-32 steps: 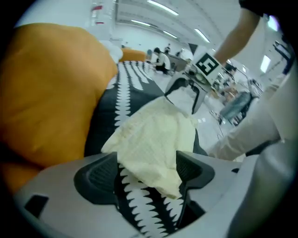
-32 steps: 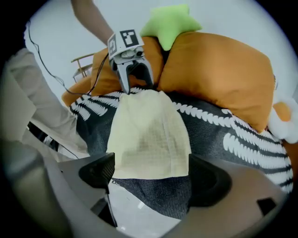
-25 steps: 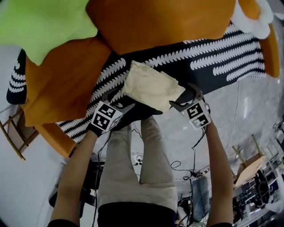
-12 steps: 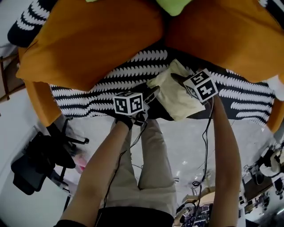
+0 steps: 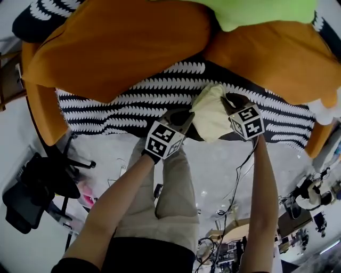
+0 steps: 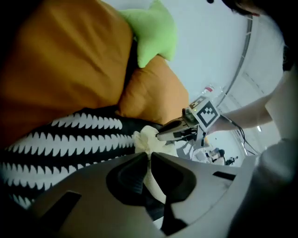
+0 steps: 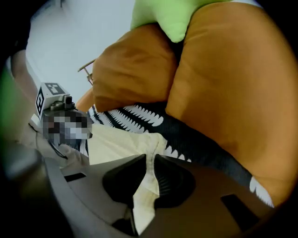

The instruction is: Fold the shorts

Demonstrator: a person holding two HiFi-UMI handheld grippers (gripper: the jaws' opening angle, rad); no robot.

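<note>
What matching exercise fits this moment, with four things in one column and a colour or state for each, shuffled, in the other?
1 shorts
2 top cushion
3 patterned cover
4 left gripper

A black with white marks
B shut on cloth
C lime green
D cream, bunched up

Pairs: 1-D, 2-C, 3-A, 4-B.

The left gripper and the right gripper have both just been closing, with the shorts pinched in each.

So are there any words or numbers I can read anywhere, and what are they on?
No words or numbers can be read.
left cube: a black-and-white square marker, not letters.
right cube: the same kind of marker.
The shorts, blanket and cushions: no print.
Floor clutter: too small to read.
</note>
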